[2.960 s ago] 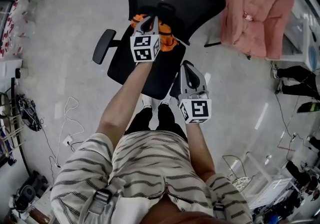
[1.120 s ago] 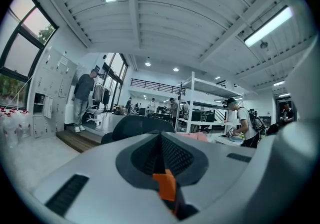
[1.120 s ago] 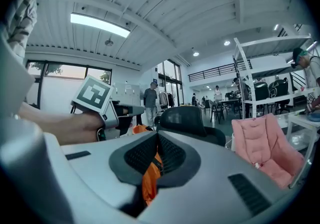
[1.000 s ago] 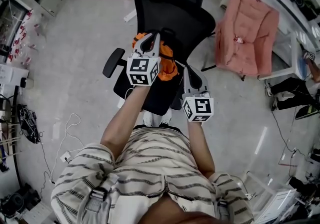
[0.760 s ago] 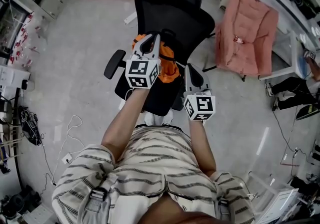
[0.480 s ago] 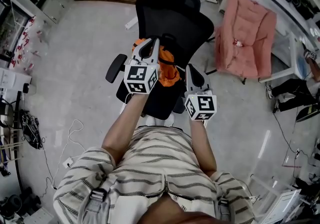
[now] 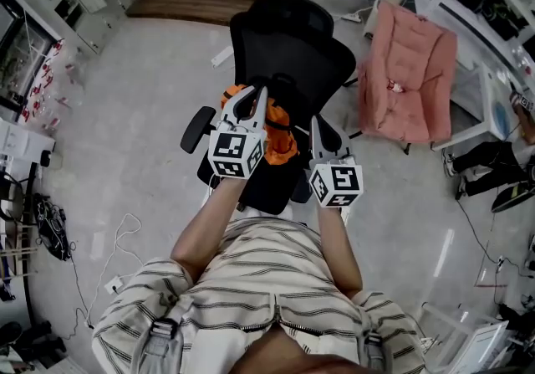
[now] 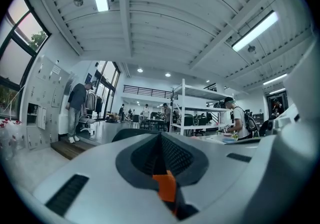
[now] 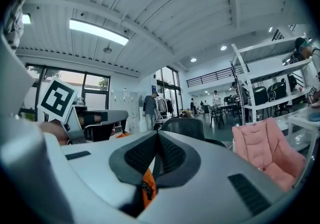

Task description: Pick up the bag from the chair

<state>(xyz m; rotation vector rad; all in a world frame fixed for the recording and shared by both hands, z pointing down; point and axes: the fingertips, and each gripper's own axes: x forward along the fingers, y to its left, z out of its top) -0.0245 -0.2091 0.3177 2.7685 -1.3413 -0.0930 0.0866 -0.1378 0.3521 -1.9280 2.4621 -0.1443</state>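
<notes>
Head view: an orange fabric bag (image 7: 281,125) sits between the two grippers, over the seat of a black mesh office chair (image 7: 288,42); whether it touches the seat cannot be told. At the bag's left edge is the left gripper (image 7: 253,99), and the right gripper (image 7: 317,124) is just beside its right edge. Each gripper's own view shows its jaws clenched together, with a fold of the bag's orange material pinched low between them. A pink padded cushion (image 7: 410,71) stands to the chair's right.
</notes>
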